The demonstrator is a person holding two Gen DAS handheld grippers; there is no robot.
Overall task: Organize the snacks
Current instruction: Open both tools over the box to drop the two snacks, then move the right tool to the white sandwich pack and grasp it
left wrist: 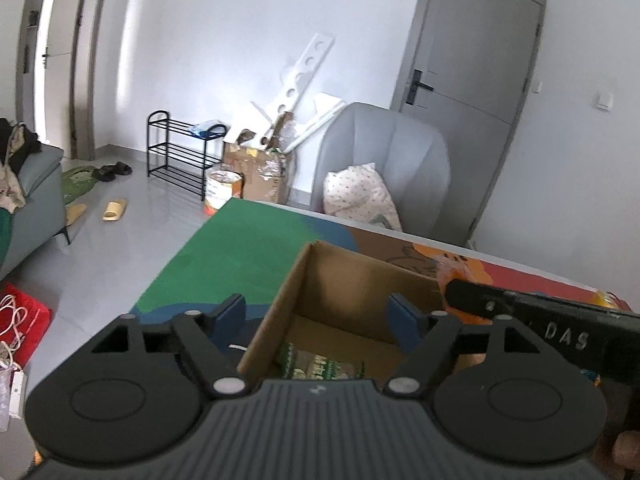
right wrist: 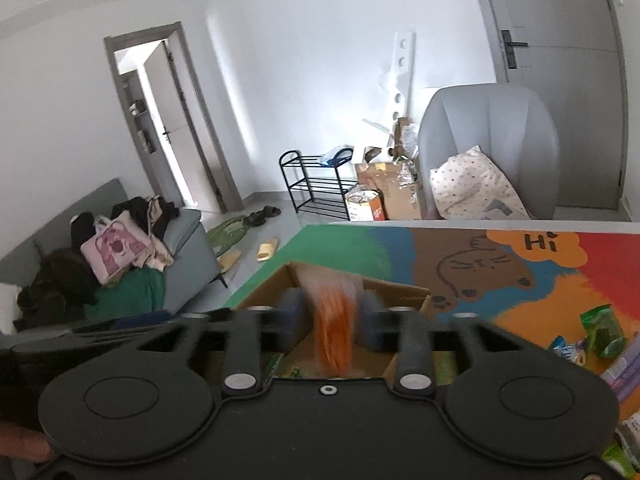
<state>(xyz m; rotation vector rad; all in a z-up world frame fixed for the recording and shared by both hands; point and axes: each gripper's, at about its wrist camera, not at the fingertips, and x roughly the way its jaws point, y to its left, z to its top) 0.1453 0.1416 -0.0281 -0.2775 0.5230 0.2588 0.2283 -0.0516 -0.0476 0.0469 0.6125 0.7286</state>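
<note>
Right hand-held gripper (right wrist: 330, 322) pinches an orange snack packet (right wrist: 334, 332) over the cardboard box (right wrist: 400, 294); left hand-held gripper (left wrist: 318, 320) gapes empty.

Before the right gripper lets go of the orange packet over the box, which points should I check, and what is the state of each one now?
1. Orange snack packet sits between the right gripper pads: ok, though blurred by motion.
2. Packet is above the open cardboard box: ok.
3. Box has free room: ok, only green packets lie on its floor.
4. Left gripper is out of the drop path: not ok, its open fingers straddle the box's near-left wall.
5. Box stands flat on the colourful mat: ok.
6. More snacks wait on the mat, such as the green pouch: ok.
</note>
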